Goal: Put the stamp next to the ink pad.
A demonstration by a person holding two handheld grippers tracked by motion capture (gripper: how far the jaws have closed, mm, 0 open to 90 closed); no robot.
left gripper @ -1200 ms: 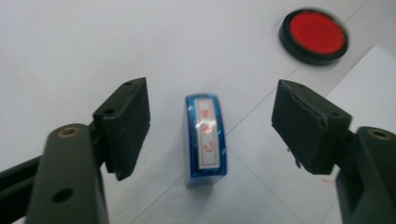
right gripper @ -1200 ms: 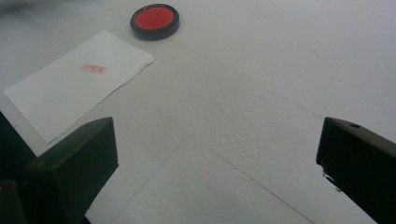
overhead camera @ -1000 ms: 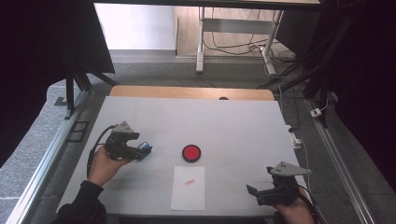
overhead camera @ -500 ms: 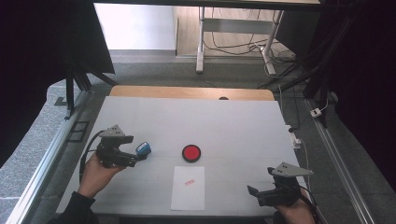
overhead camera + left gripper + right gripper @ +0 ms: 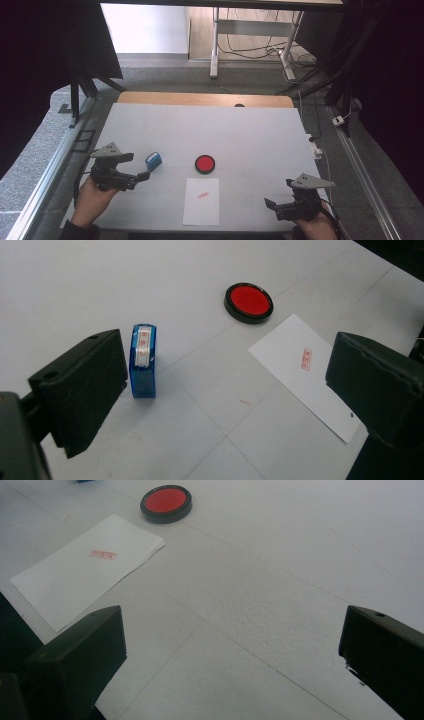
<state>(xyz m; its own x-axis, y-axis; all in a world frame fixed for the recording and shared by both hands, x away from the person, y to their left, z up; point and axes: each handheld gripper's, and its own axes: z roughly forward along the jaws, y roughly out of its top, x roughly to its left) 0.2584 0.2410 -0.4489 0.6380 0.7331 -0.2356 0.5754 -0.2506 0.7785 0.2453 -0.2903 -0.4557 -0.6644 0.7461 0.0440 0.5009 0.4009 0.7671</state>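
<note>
The white bench (image 5: 250, 130) carries a paper sheet (image 5: 201, 201) with a red imprint, a round red ink pad (image 5: 205, 163) and a blue stamp (image 5: 153, 160), which stood between the left hand-held gripper's (image 5: 142, 176) jaws a second ago and now sits free just beyond them. That gripper has backed toward the bench's left edge with its jaws just opening, now spread wide and empty, while the right hand-held gripper (image 5: 270, 204) rests spread and unmoved at the near right. The left gripper view shows the stamp (image 5: 143, 360) lying on its side, long axis running away from the camera and its lettered face up, beside the left jaw, a detail too small to read from the high view.
</note>
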